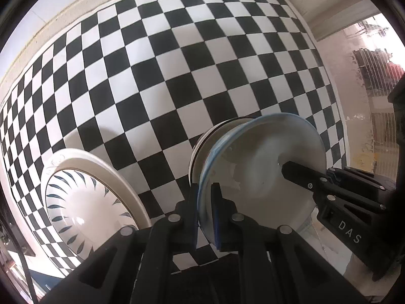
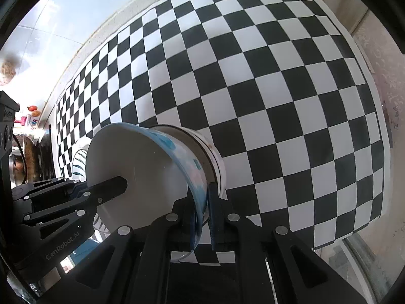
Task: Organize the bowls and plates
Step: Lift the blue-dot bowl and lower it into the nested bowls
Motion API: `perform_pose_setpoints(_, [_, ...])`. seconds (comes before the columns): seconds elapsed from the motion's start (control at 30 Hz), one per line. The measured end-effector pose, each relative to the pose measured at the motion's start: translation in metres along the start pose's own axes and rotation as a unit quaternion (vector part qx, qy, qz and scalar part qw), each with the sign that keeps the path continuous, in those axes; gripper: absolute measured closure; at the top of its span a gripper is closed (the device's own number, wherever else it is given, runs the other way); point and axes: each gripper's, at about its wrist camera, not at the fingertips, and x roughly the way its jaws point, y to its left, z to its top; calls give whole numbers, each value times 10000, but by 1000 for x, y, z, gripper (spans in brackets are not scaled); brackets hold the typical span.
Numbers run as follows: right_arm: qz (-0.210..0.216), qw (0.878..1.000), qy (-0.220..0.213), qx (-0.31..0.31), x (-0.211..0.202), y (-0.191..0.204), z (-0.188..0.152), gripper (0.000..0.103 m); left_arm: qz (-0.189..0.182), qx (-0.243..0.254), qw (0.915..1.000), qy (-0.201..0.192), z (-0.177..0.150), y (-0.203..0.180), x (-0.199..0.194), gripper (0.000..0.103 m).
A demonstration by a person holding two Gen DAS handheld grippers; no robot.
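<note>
A white bowl with a blue rim and blue flower pattern (image 1: pixel 263 162) (image 2: pixel 152 167) sits nested on a second white bowl (image 1: pixel 215 131) (image 2: pixel 202 141) on the checkered mat. My left gripper (image 1: pixel 205 212) is shut on the blue-rimmed bowl's rim at one side. My right gripper (image 2: pixel 202 217) is shut on the rim at the opposite side; it also shows in the left wrist view (image 1: pixel 303 177), one finger inside the bowl. A cream plate with dark leaf marks (image 1: pixel 83 197) (image 2: pixel 81 159) lies to the left.
The black-and-white checkered mat (image 1: pixel 177 63) (image 2: pixel 253 76) covers the table. A pale table edge (image 1: pixel 336 101) runs beside the mat on the right. Clutter and shelves (image 2: pixel 22 131) stand beyond the mat.
</note>
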Motion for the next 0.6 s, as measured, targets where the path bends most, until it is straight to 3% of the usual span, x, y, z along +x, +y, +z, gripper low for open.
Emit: perform_pose_setpoints(0.6, [-62, 9994, 339, -82, 19, 9, 15, 93, -30, -119, 9998, 145, 3, 8, 12, 96])
